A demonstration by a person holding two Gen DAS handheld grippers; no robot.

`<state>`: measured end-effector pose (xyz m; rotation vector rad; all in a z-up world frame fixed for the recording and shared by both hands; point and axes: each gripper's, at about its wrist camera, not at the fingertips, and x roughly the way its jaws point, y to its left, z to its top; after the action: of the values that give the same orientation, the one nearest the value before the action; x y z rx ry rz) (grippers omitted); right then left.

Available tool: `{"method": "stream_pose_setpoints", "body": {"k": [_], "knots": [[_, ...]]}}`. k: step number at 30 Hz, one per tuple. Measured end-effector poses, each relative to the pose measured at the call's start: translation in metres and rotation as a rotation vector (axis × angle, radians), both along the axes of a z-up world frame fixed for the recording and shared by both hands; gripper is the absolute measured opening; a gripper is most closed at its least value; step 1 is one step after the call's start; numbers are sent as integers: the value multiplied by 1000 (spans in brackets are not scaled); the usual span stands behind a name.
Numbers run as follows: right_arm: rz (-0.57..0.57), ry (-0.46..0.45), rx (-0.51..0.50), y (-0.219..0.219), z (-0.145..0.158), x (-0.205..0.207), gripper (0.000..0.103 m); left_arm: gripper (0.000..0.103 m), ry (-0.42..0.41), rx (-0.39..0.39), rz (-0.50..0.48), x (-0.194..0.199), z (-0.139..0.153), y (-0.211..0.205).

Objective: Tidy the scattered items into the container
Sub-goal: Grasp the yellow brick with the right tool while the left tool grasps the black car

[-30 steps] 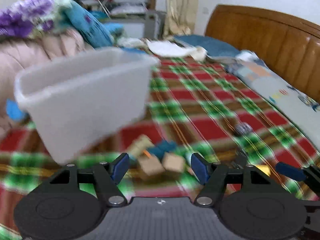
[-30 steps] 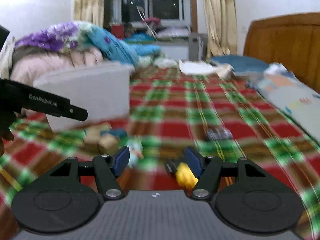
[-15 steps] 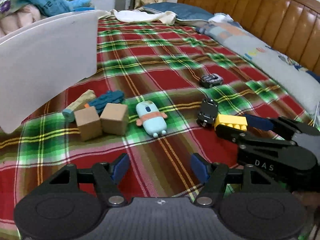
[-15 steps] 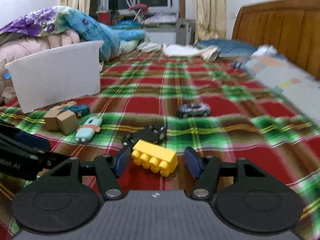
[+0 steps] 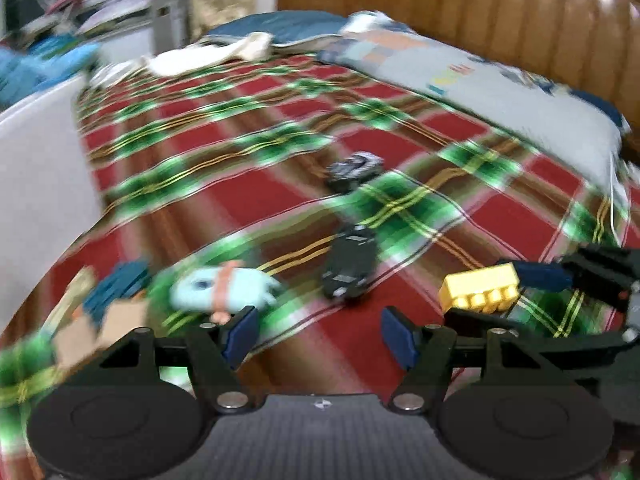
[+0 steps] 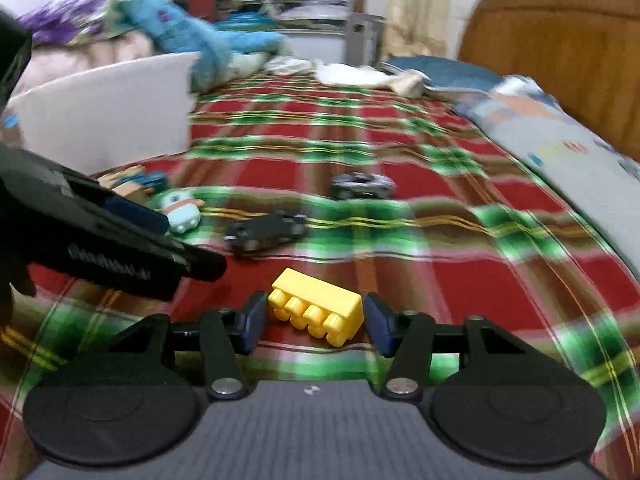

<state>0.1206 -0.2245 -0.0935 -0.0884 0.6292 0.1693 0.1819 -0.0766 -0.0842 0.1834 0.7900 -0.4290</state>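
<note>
A yellow toy brick (image 6: 316, 304) lies on the plaid blanket between the pads of my right gripper (image 6: 316, 318), whose jaws are closing on its two ends. From the left wrist view the brick (image 5: 480, 290) sits at lower right. My left gripper (image 5: 316, 332) hovers wide open and eases inward, with nothing between its fingers. Just ahead of it lies a black toy car (image 5: 350, 268). A pale blue toy figure (image 5: 220, 290) lies to its left. The white container (image 6: 108, 112) stands at the far left.
A grey toy car (image 5: 354, 168) lies farther up the blanket. Wooden blocks (image 5: 116, 316) and a dark blue brick (image 5: 116, 288) sit near the container. A pillow (image 5: 500, 92) and a wooden headboard (image 5: 480, 12) line the right side; piled bedding (image 6: 120, 20) lies behind the container.
My right gripper's pads have narrowed around the yellow brick. My left gripper has swung right and lower, away from the container and the blocks, toward the black car.
</note>
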Motion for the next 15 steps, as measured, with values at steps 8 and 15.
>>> {"method": "stream_pose_setpoints", "body": {"k": [8,15], "knots": [[-95,5,68,-19,-1,7,57,52,12,-26,0,26,-8,-22],[-86,0,56,-14,-1,11,57,33,1,-24,-16,13,-4,-18]]}}
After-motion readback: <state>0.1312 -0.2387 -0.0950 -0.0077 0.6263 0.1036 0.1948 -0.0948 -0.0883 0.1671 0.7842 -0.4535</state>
